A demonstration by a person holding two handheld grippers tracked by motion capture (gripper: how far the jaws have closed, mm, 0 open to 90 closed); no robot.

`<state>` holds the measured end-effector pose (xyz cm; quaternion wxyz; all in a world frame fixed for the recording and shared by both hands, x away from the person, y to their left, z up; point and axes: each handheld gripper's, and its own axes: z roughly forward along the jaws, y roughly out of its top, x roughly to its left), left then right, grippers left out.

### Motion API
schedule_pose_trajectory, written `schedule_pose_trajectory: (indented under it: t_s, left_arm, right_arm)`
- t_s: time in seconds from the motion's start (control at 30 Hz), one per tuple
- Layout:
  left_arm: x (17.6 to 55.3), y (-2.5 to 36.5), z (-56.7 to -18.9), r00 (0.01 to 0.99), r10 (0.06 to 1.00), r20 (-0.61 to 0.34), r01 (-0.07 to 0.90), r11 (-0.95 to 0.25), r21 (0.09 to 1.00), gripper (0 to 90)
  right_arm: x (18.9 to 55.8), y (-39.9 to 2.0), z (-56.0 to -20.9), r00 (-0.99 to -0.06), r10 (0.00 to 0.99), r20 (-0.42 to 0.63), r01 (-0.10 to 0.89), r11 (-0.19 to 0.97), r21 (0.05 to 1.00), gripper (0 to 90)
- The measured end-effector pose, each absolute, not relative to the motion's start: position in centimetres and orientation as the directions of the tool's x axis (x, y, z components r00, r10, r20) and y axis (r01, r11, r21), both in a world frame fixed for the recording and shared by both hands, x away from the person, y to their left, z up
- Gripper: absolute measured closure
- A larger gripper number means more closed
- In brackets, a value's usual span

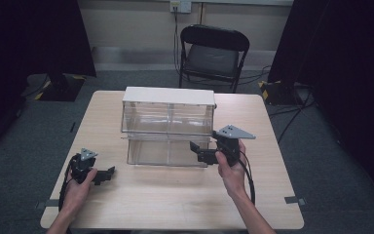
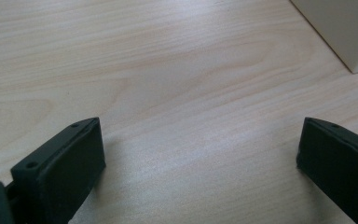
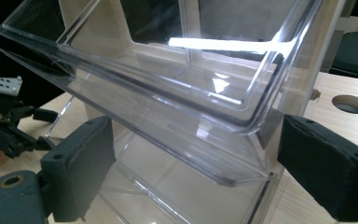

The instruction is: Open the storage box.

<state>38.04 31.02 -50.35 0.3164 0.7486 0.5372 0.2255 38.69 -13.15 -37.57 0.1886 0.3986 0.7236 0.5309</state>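
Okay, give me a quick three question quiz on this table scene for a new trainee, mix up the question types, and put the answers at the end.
1. True or false: the left gripper is clamped on the clear plastic bin.
2. Multiple choice: what stands on the floor beyond the table? A) a stool B) a black folding chair C) a trolley
3. Fill in: the right gripper is at the bin's front ____ corner, as seen in the high view.

Key
1. False. Its jaws stand apart over bare wood.
2. B
3. Right. Its jaws are apart, one on each side of the bin's corner.
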Motion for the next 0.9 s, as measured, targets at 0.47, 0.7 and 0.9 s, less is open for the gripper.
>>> schedule_pose_trajectory:
  t_s: [0.47, 0.7, 0.9]
  left_arm:
    - [38.04, 31.02, -50.35, 0.320, 0.947, -0.002, 0.662, -0.222, 0.716, 0.3]
    - [38.04, 31.02, -50.35, 0.321, 0.947, -0.002, 0.661, -0.223, 0.716, 0.3]
    - [38.04, 31.02, -50.35, 0.321, 0.947, -0.002, 0.662, -0.223, 0.716, 0.3]
  right_arm:
    - [38.96, -13.22, -37.51, -0.612, 0.773, 0.170, 0.391, 0.108, 0.914, 9.7]
    - [38.94, -13.22, -37.51, -0.611, 0.774, 0.169, 0.390, 0.108, 0.914, 9.9]
    - [38.91, -13.20, -37.50, -0.610, 0.775, 0.165, 0.386, 0.108, 0.916, 10.0]
